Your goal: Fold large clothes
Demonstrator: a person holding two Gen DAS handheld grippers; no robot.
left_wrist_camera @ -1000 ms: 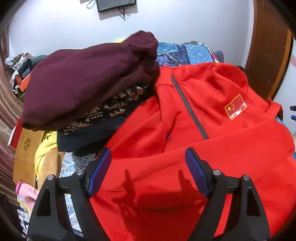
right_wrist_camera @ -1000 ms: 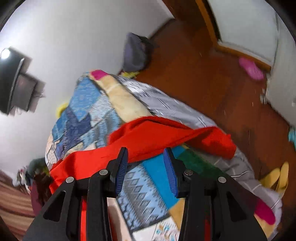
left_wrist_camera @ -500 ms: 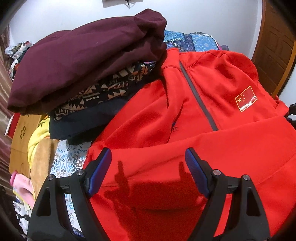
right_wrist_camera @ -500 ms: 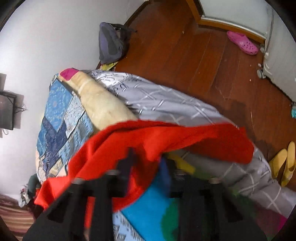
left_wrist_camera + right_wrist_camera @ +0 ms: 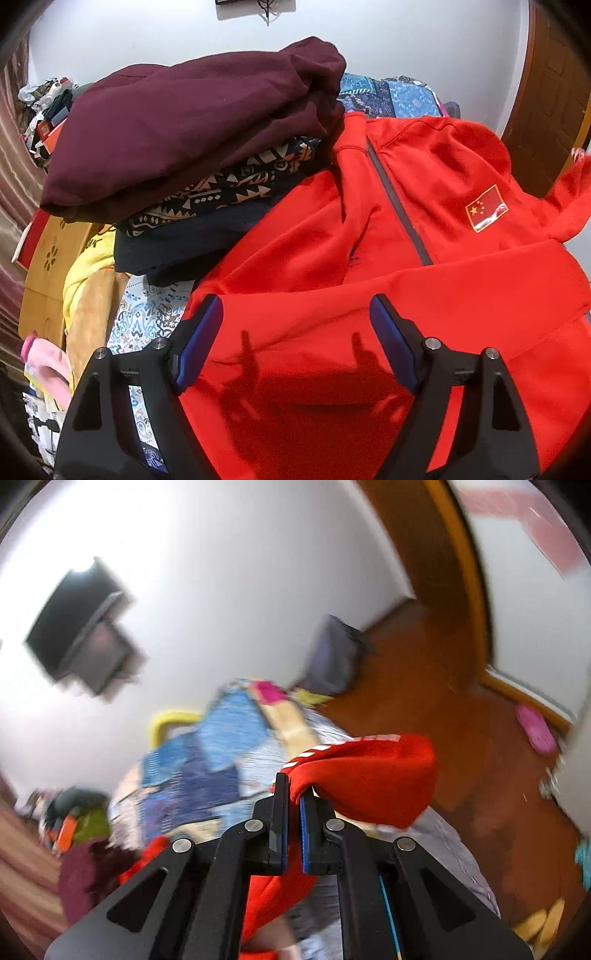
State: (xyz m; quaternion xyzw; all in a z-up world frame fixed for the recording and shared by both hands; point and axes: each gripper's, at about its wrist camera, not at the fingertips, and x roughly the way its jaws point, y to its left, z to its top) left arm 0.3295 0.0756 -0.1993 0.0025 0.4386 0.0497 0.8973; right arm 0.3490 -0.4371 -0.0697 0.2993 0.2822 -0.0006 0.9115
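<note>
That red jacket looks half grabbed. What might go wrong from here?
The right gripper pinches only a thin edge of the red jacket, so the cloth might slip free. The left gripper hovers open, pinning nothing, so the jacket could drag. The maroon sweater tops a stack touching the jacket and might topple.

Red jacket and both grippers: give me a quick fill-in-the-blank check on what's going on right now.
1. The right gripper is shut on a fold of the ____ jacket.
2. The left gripper hangs over the jacket with its jaws ____.
3. On the pile beside the jacket, the top garment is the ____ one.
4. The flag patch sits beside the jacket's grey ____.

Missing words: red; open; maroon; zipper
</note>
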